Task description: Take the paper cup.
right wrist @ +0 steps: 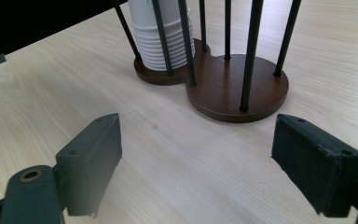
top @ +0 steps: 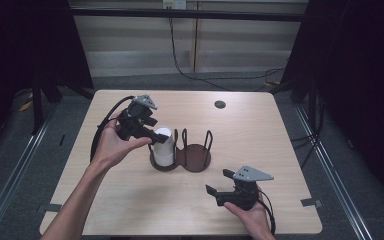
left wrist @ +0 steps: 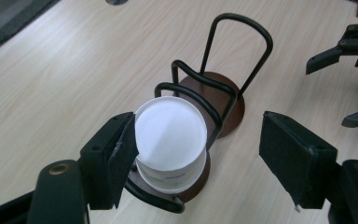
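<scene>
A stack of white paper cups (top: 163, 146), bottoms up, stands in the left bay of a dark wooden two-bay holder (top: 196, 159) with black wire loops at mid-table. My left gripper (top: 155, 136) hangs at the top of the stack, open. In the left gripper view its left pad (left wrist: 116, 158) lies against the side of the cups (left wrist: 170, 137), while the right pad (left wrist: 293, 161) stands well clear. My right gripper (top: 220, 182) rests low near the front right of the table, open and with nothing between its jaws. In the right gripper view it (right wrist: 200, 156) faces the holder's bare right bay (right wrist: 237, 91) and the cups (right wrist: 161, 39).
A dark round grommet (top: 220, 104) sits in the tabletop at the back. Grey tape marks (top: 311, 202) lie near the front corners. Cables (top: 200, 77) run over the floor behind the table. Bare wood lies between the holder and the right gripper.
</scene>
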Demonstrator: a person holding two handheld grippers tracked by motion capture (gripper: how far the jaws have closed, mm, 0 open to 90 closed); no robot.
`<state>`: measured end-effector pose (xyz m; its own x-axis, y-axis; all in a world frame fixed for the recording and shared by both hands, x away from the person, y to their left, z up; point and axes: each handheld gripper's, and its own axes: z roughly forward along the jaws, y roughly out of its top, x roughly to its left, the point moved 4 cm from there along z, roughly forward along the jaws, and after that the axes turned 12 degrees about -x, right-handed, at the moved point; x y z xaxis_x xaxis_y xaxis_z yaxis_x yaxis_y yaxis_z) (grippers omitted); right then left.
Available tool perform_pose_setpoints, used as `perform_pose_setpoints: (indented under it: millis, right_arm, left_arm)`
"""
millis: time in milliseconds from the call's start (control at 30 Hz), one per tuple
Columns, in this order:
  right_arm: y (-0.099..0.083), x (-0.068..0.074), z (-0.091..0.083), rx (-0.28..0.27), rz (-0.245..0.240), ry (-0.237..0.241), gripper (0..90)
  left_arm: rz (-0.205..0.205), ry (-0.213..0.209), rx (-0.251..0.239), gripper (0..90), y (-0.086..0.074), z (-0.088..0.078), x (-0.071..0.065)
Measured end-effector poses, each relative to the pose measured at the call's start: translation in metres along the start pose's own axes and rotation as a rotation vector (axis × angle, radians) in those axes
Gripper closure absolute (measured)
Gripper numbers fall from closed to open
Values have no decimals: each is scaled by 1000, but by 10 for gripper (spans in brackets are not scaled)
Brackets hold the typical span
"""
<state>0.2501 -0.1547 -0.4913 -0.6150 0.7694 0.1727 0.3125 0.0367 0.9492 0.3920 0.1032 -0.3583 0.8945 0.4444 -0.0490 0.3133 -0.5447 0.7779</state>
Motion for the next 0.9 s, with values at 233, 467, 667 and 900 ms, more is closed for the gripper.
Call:
perform_pose_setpoints:
  millis: [233,467,667,900]
  right_arm:
    - [0,0,0,7,2,15,140]
    - [-1,0,0,10,2,13,140]
    - [-2,-1,0,24,10,5,141]
    - [-3,-1,0,29,10,2,141]
  left_arm:
    - [-2,20,67,284,0,8,11]
    - [-3,4,130,301,0,18,15]
    - [8,0,157,317,0,23,14]
    - [16,-5,200,311,-3,31,15]
